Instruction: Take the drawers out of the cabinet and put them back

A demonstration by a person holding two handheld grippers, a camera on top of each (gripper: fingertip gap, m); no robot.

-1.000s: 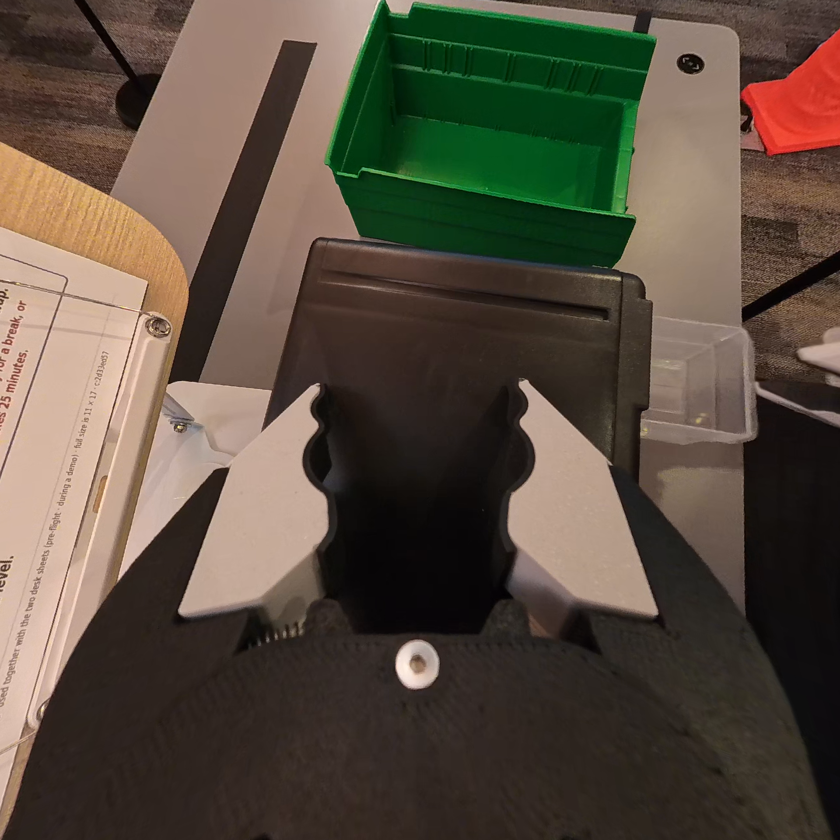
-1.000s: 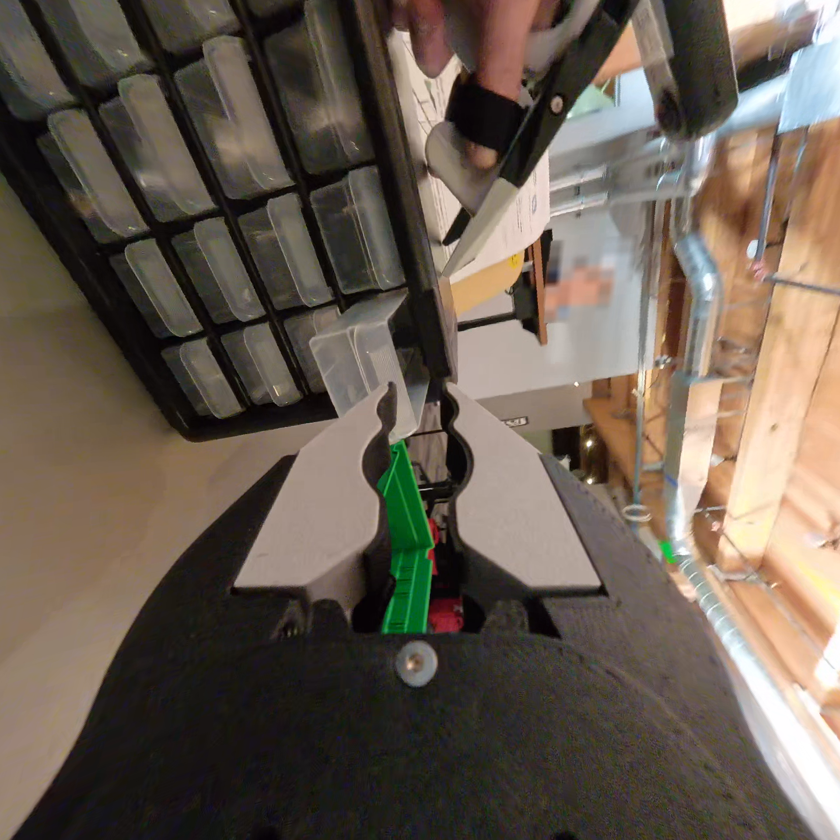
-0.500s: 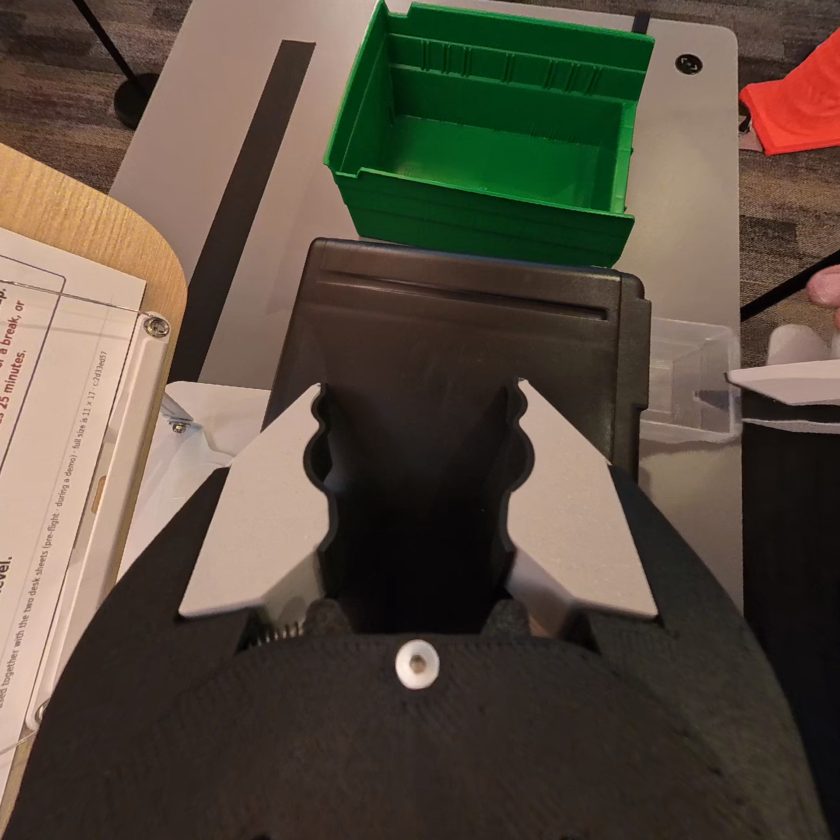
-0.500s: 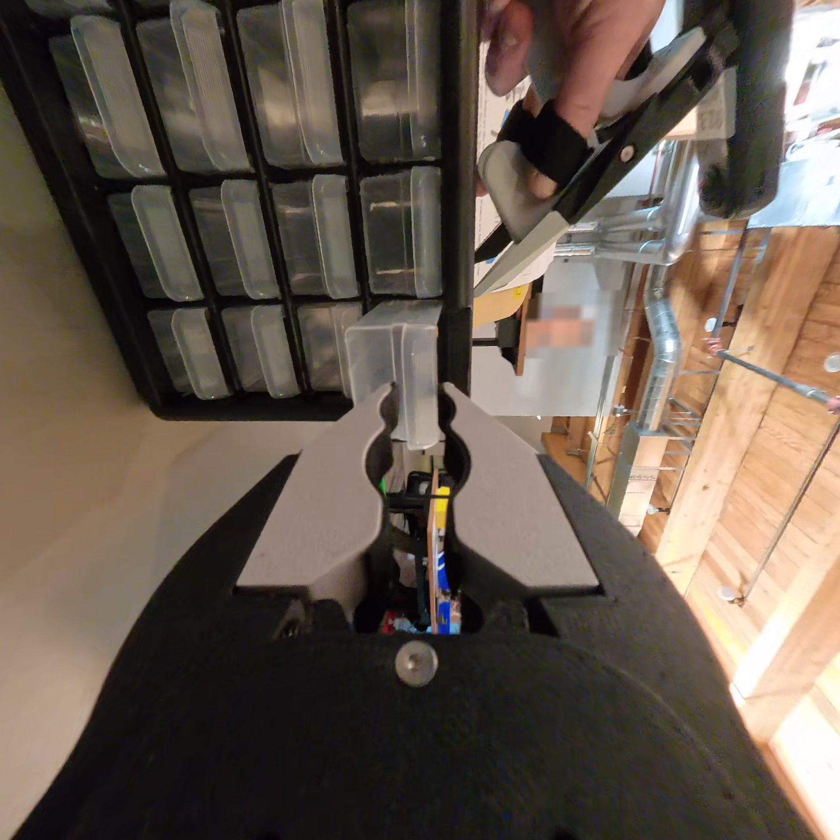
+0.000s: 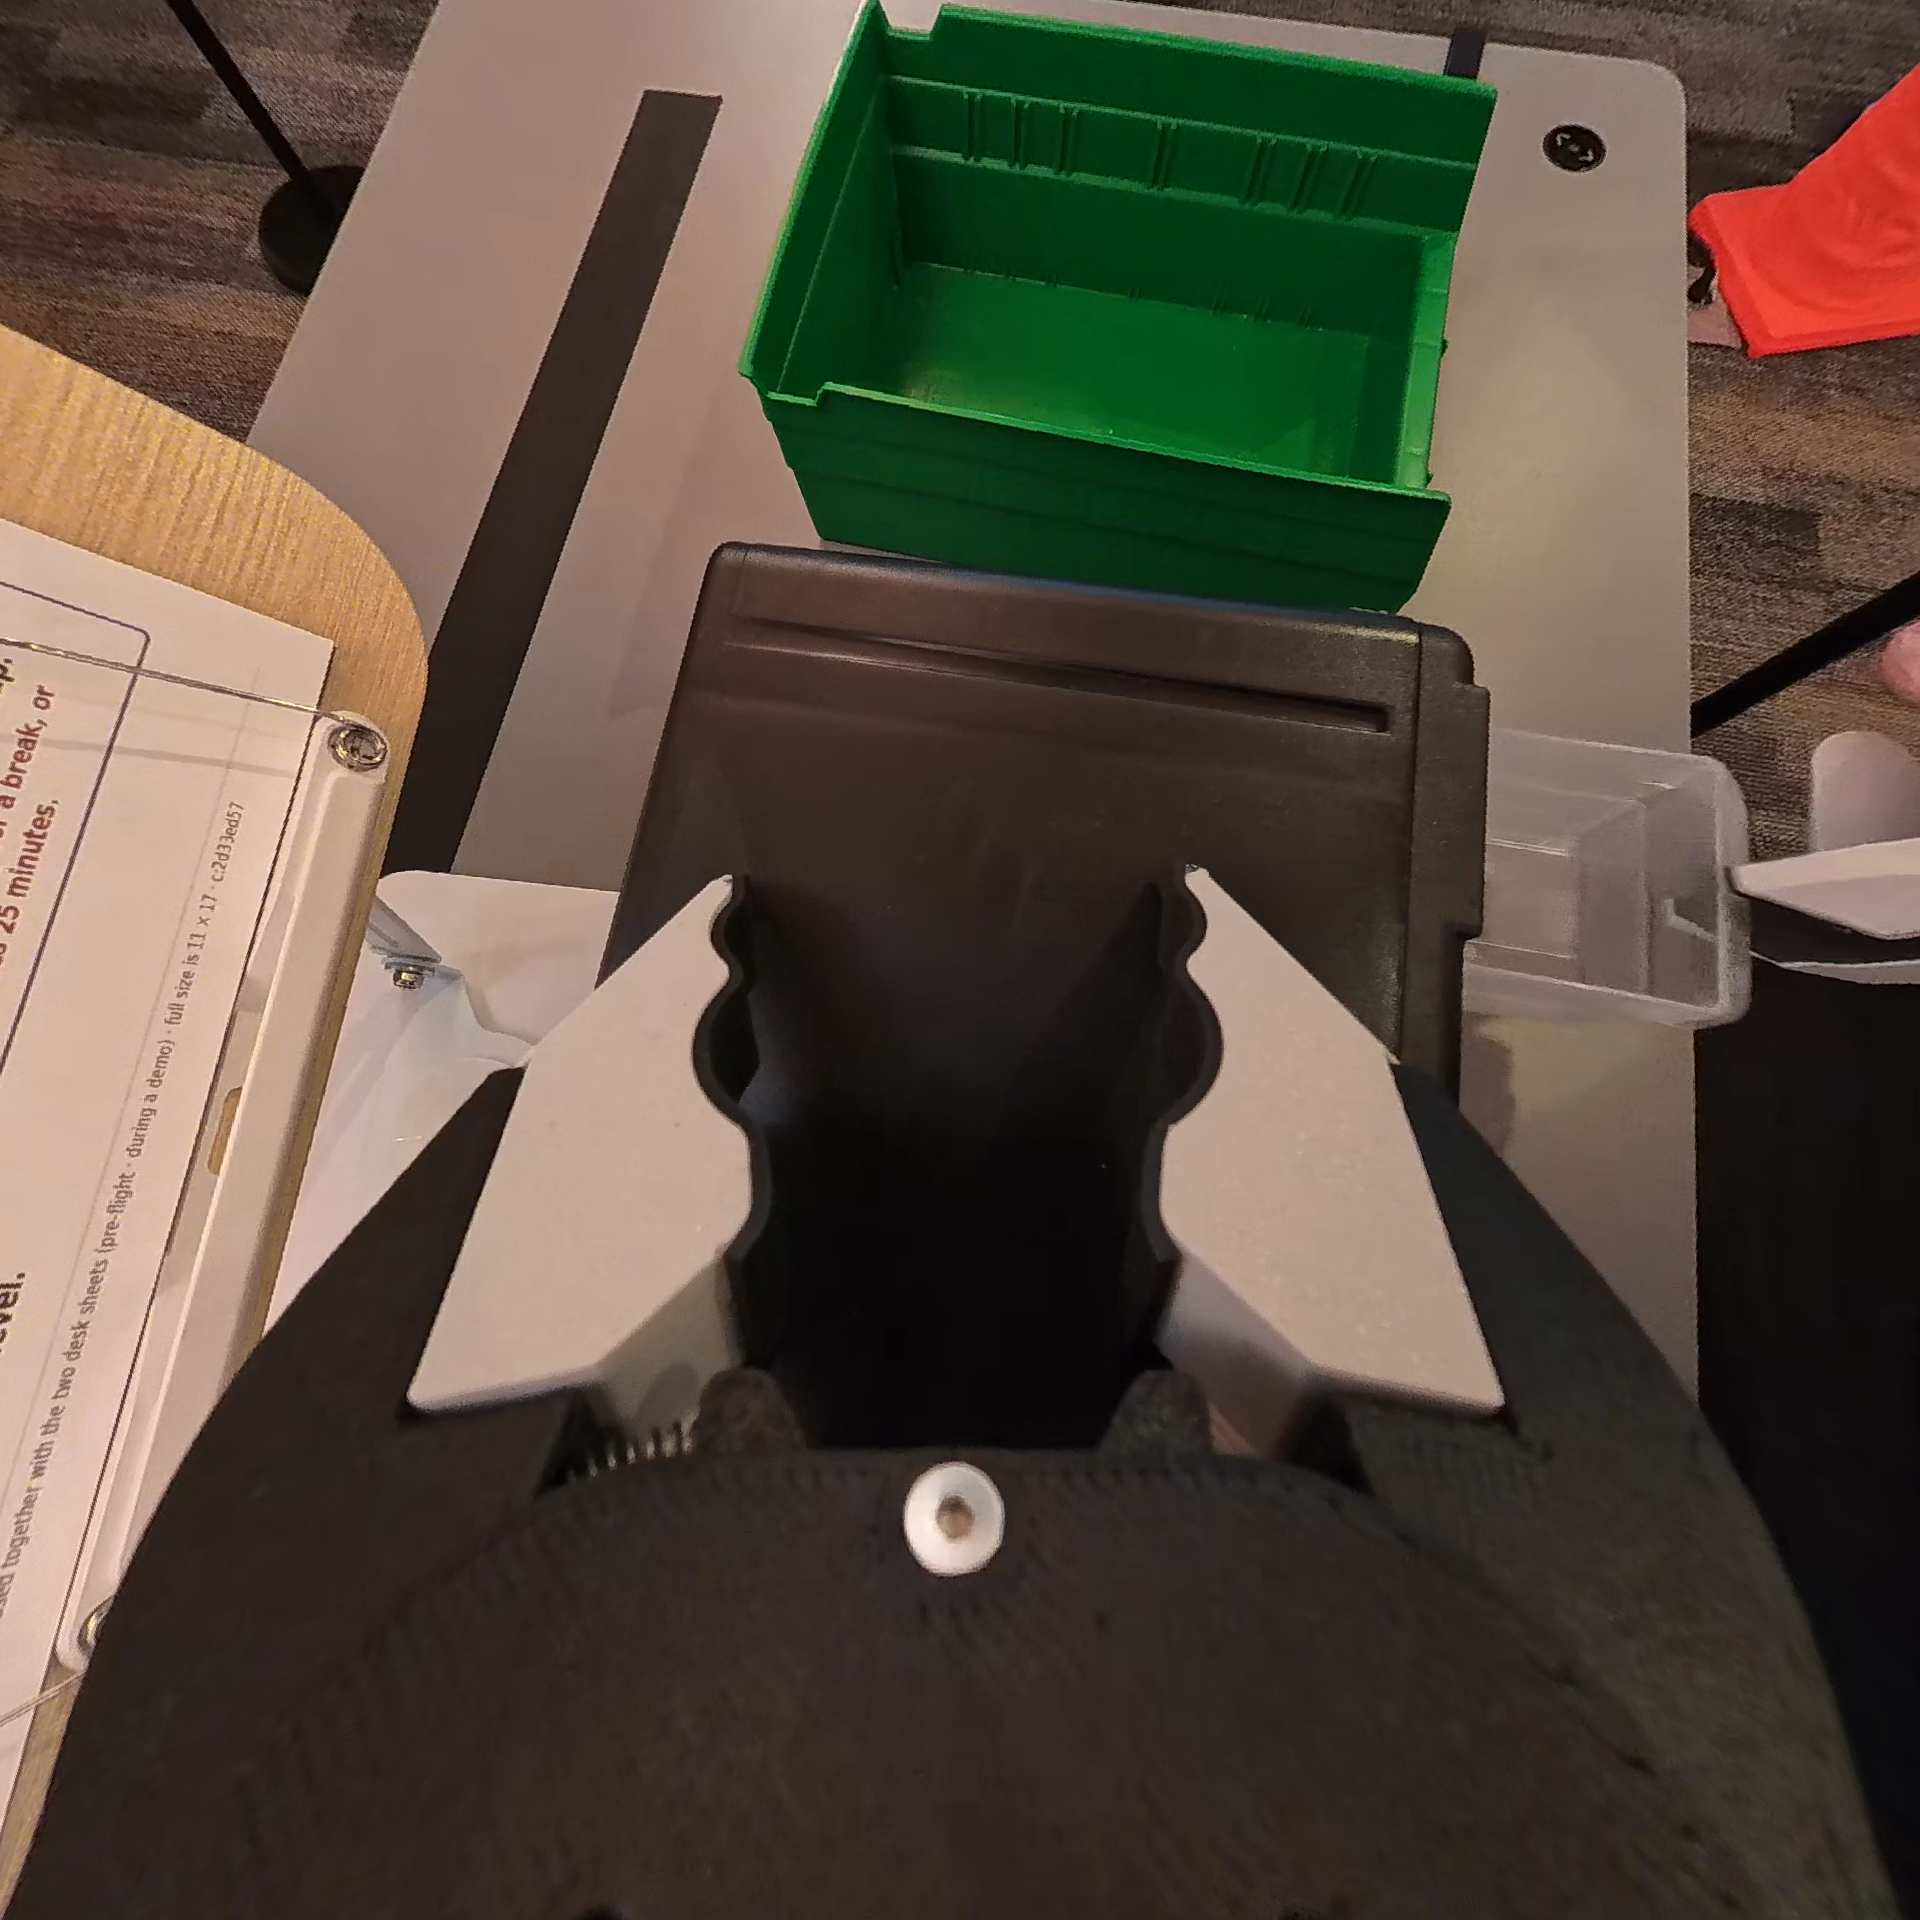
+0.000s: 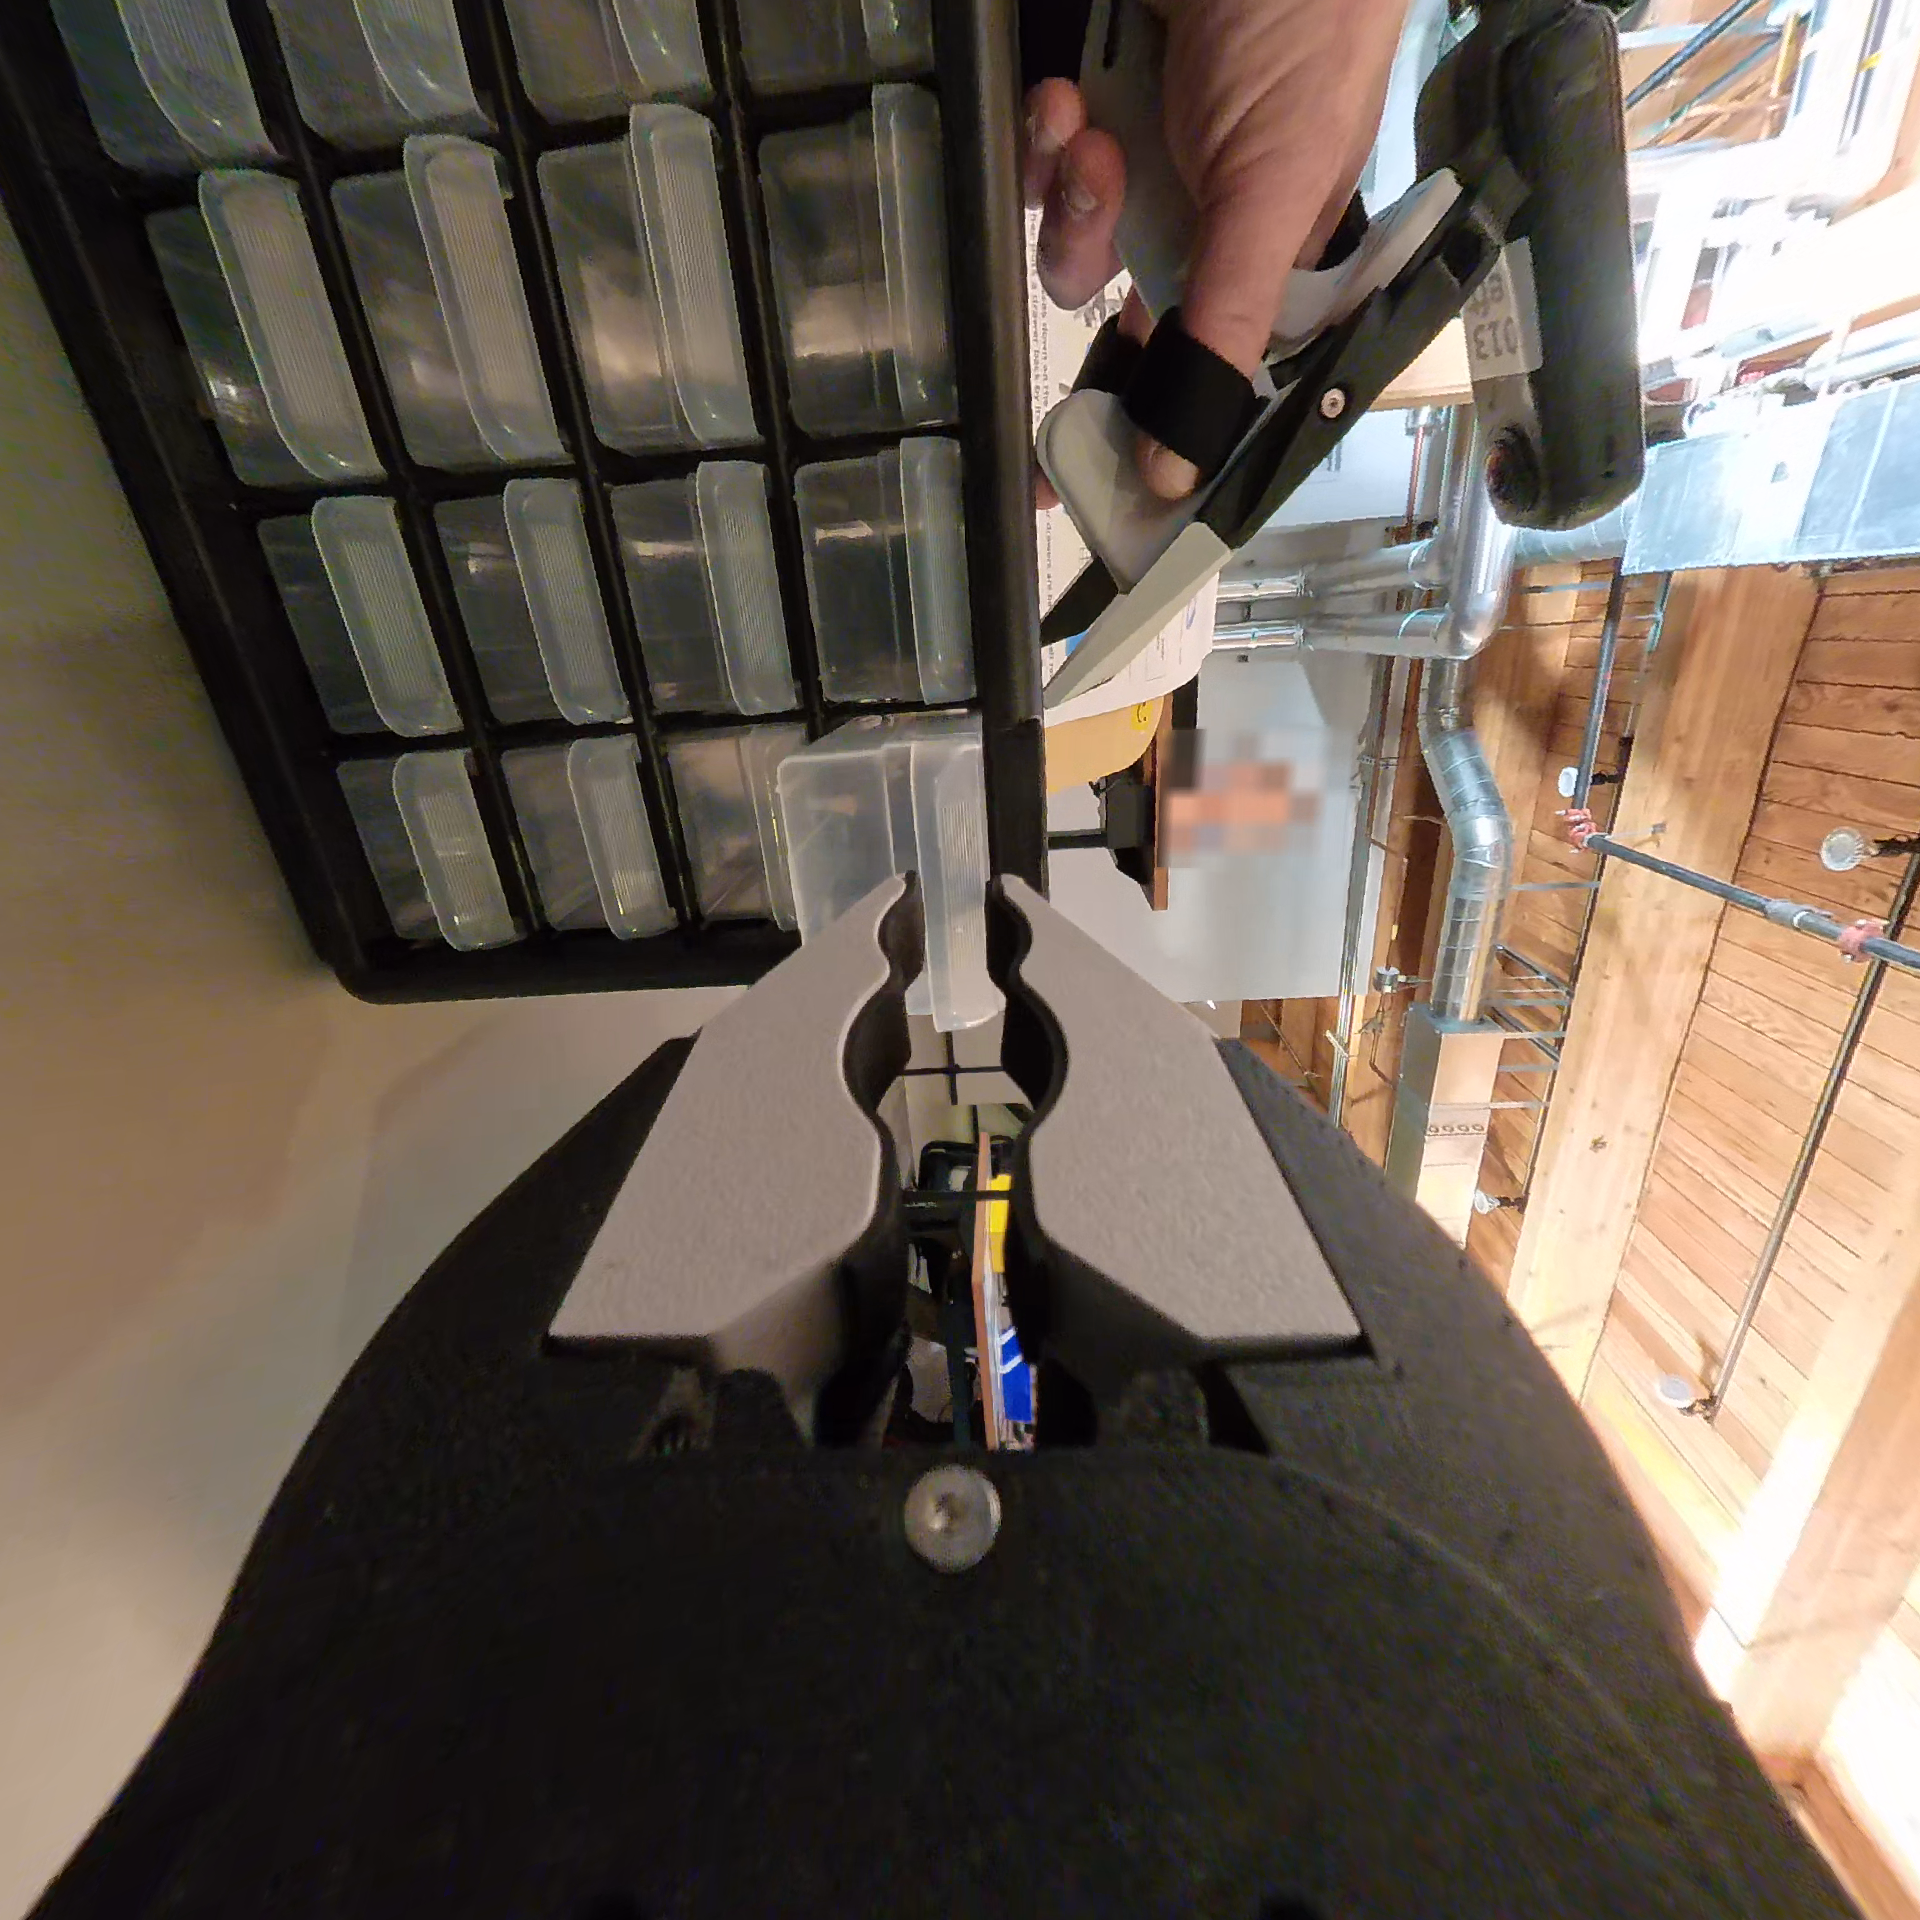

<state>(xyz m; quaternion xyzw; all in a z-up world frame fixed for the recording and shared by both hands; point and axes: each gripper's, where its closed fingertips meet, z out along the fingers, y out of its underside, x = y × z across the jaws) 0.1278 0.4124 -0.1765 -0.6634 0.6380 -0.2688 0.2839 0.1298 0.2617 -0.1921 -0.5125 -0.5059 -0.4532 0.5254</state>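
Drawer (image 6: 940, 894) sliding out at the cabinet's (image 6: 540, 436) corner slot!
Right gripper (image 6: 951, 935), clenched on its handle, has drawn it farther out than a second ago; left gripper (image 5: 961, 1039) hangs released above the cabinet.

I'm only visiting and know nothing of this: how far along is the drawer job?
Early or mid-cycle, apparently. In hand: the right gripper has its fingers shut on the handle of one clear drawer, which sticks partly out of the black cabinet. The left gripper is open over the cabinet's top. The other drawers sit in their slots, whether untouched or already returned I cannot tell.
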